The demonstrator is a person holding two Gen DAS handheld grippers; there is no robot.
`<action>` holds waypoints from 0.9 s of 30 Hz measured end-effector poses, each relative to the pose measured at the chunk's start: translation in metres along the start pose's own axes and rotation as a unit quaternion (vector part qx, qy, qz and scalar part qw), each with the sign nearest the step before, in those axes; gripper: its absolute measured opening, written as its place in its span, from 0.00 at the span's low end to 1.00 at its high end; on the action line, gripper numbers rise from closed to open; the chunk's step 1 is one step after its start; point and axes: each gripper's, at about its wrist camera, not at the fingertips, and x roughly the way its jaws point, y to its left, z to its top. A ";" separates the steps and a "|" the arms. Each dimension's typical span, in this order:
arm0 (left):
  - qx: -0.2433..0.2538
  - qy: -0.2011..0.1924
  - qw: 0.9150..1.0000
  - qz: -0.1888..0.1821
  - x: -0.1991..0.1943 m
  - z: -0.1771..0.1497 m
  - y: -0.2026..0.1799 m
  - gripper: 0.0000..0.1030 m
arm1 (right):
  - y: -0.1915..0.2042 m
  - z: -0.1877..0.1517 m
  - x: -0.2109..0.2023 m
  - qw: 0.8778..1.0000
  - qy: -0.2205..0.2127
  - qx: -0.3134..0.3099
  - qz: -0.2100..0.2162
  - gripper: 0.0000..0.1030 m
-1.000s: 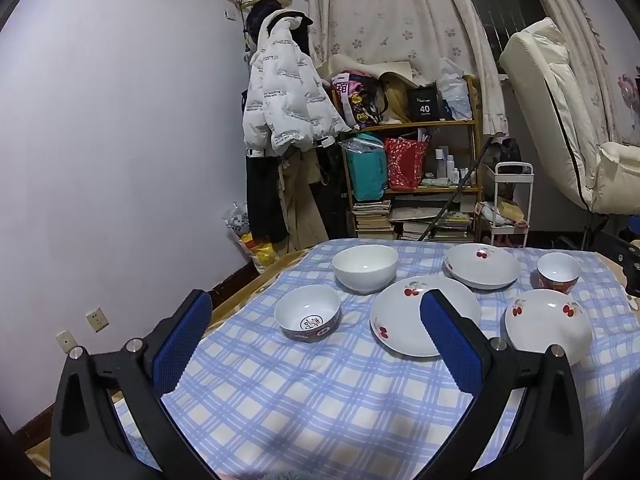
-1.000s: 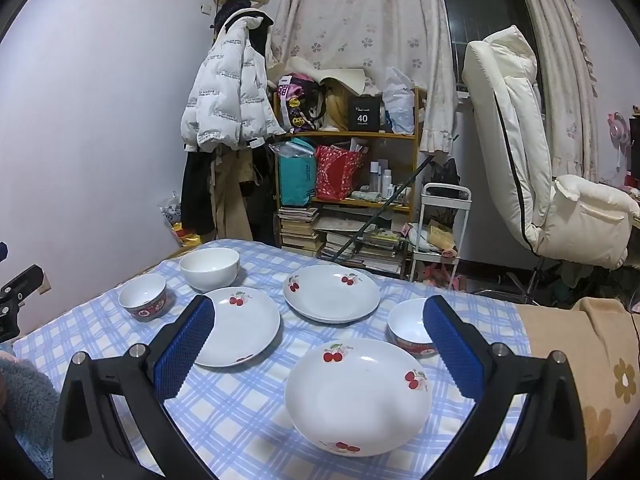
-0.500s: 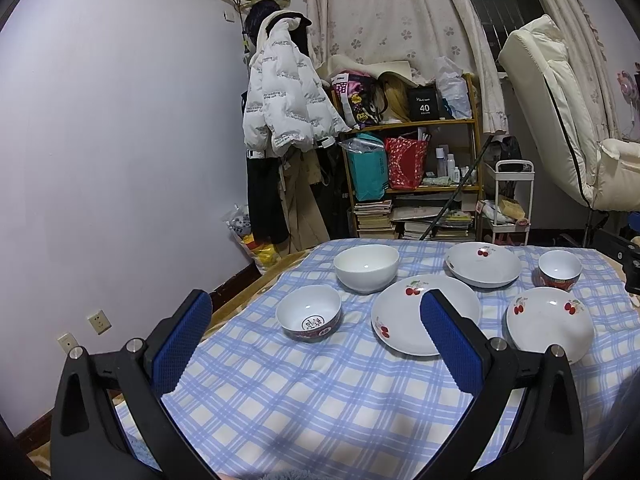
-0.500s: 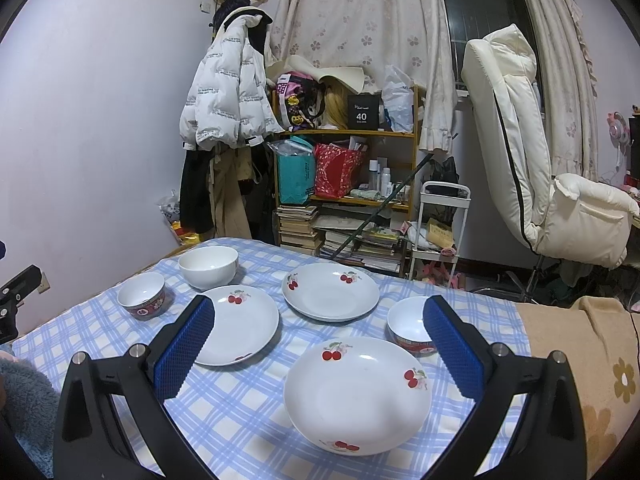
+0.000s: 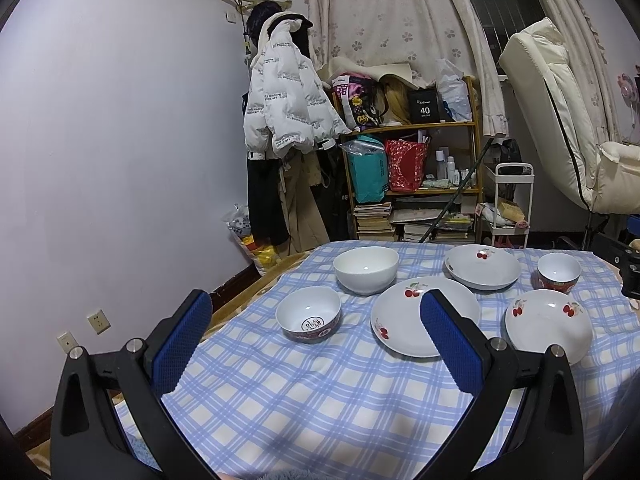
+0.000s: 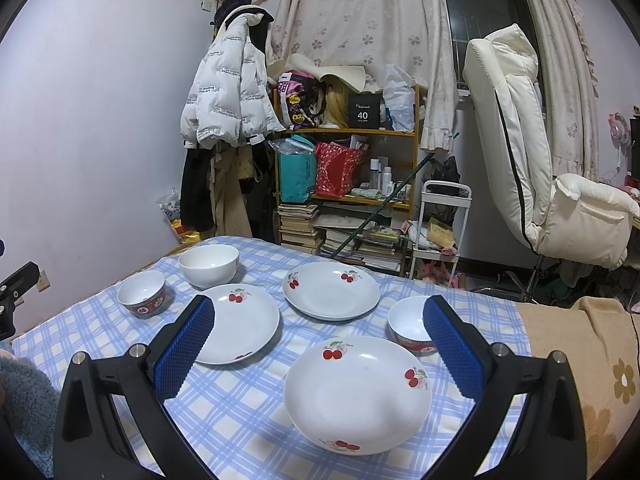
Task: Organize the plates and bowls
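Porcelain lies unsorted — three cherry plates [image 6: 356, 390] and three bowls [image 5: 366, 269], all apart on the checked surface [image 5: 304, 400]. Nearest plate sits at 6 o'clock; left gripper [image 5: 316, 336] and right gripper [image 6: 320, 340] hover, jaws wide, empty — nothing stacked yet.

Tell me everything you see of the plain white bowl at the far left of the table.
The plain white bowl looks like glossy ceramic, deep and round, with no pattern. It stands upright and empty on the blue checked tablecloth, behind the small red-patterned bowl and the cherry-print plate. Nothing touches it but the cloth.
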 end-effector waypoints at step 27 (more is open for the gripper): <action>0.000 -0.001 1.000 0.001 0.000 -0.001 -0.001 0.99 | 0.003 0.000 0.001 1.000 0.002 -0.001 -0.001 1.00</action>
